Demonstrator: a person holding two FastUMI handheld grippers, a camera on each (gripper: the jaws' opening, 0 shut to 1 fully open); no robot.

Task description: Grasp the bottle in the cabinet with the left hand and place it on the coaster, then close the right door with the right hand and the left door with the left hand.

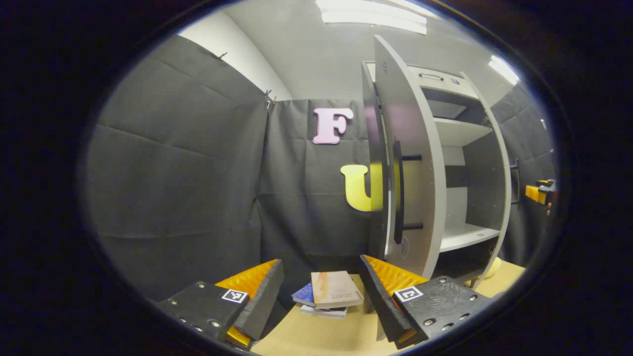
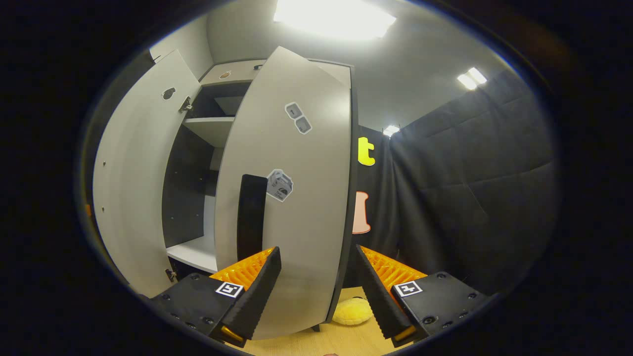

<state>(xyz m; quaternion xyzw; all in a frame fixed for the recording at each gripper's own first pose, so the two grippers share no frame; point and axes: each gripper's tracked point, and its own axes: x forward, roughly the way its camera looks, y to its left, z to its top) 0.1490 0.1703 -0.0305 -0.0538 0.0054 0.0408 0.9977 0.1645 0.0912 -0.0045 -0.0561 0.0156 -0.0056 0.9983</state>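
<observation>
a: which step are we on?

b: door closing, by my read. right gripper (image 2: 318, 291) sits wide open, nothing between its fingers, right up at the outer face of the right door (image 2: 292, 198). the door's edge runs down between the two fingers. black handle (image 2: 251, 217) is just above the left finger.

a: and the bottle?

b: can't find it. cabinet (image 1: 465, 163) shelves look bare in the left gripper view, so prob already taken out, but that's a guess. no coaster i can make out either. there's a yellow round thing (image 2: 352, 312) on the table (image 2: 326, 343) below the door; whether that's the coaster or a sponge, can't tell.

a: left side?

b: left gripper (image 1: 321, 296) also wide, empty, held back from the left door (image 1: 410, 168), which stands open w/ its long handle (image 1: 398, 193) facing the camera. a stack of books (image 1: 330, 294) lies on the table past its fingers. an orange bit of the other gripper (image 1: 539, 193) peeks in at the far right edge.

a: next move needs?

b: i'd say push the right door's face inward till it seats, keeping fingers clear of the edge so nothing pinches. then the left door.

a: anything hidden?

b: bottom shelf and cabinet floor are mostly blocked by the doors, hinges barely seen.
</observation>
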